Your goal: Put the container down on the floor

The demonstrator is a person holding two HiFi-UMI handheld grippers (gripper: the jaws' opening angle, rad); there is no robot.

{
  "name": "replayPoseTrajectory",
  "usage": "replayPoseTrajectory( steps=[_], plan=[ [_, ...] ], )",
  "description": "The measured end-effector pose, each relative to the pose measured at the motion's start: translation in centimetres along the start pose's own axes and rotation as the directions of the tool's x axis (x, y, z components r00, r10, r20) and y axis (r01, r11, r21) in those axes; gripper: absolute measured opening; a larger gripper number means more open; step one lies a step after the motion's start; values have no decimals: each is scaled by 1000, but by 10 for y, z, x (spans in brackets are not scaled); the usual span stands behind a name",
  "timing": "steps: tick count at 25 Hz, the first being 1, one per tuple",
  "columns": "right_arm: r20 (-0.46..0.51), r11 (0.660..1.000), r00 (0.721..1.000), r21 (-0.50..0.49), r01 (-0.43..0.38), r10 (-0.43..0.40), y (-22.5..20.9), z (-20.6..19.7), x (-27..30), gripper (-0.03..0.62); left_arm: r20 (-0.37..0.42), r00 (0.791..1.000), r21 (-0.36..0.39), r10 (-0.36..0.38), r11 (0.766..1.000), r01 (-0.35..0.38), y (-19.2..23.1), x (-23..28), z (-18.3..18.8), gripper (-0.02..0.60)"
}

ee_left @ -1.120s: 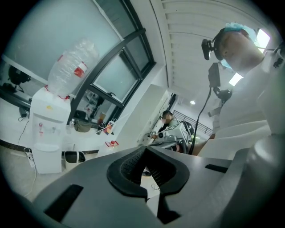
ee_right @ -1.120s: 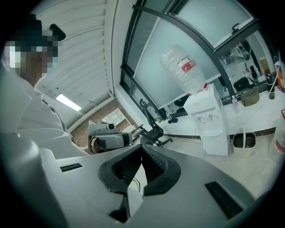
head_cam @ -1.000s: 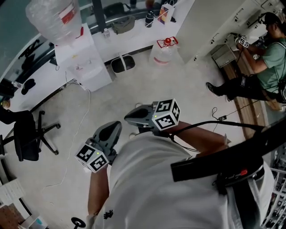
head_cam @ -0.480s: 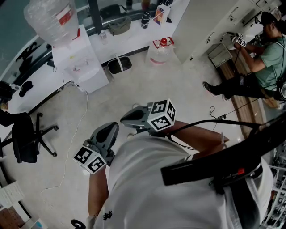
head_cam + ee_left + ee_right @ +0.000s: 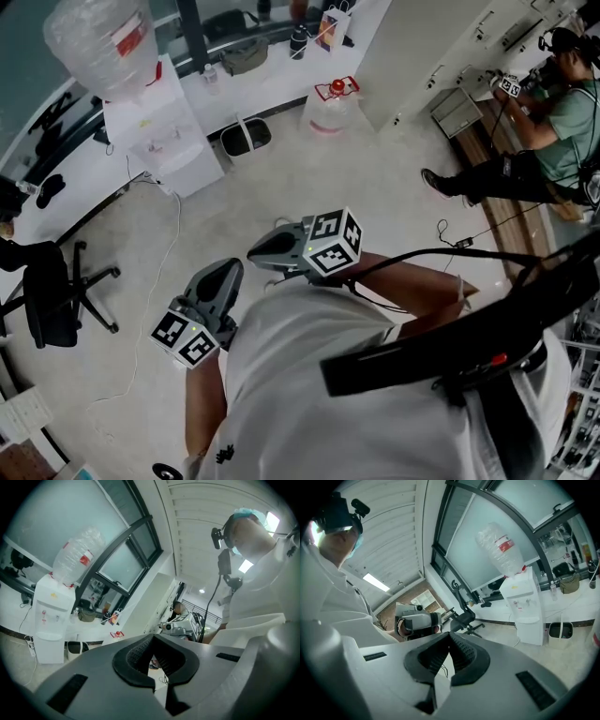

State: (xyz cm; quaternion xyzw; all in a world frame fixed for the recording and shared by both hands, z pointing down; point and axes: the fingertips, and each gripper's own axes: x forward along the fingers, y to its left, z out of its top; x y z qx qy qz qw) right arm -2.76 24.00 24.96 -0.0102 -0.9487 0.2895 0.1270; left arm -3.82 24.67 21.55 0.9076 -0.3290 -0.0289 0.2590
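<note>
Nearest, the person's white-shirted torso fills the lower head view, with a black strap across it.

The left gripper [image 5: 232, 270] is held low at the person's left side, pointing ahead and roughly level. Its fingers [image 5: 140, 654] are closed, tips together and empty. The right gripper [image 5: 255, 254] is held in front of the chest, pointing across towards the left, its marker cube uppermost. Its fingers [image 5: 461, 657] are likewise closed with nothing between them.

The floor [image 5: 375, 187] ahead of both grippers is open. A thin white cable [image 5: 155, 272] trails across it from the water dispenser [image 5: 164, 131].

One black office chair [image 5: 52, 291] stands at the left. The single dispenser carries one inverted clear bottle [image 5: 103, 37]. One black-lined bin [image 5: 244, 138] sits just beside it, against the white worktop [image 5: 272, 80].

The container [image 5: 328, 111], a clear jug with a red cap and red handle, stands upright on the floor at the worktop's end. It is well apart from both grippers and neither touches it.

One other person [image 5: 553, 122] in a green top sits at the far right.

Count: two grippers, one container.
</note>
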Motion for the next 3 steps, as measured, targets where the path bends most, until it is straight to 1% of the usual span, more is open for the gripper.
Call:
replayPoseTrajectory(
  steps=[3],
  plan=[
    [-2,1000,1000,3,0,0,-6,0,1,17,2,1000,-6,8,1000,-8,5,0,0,9]
  ],
)
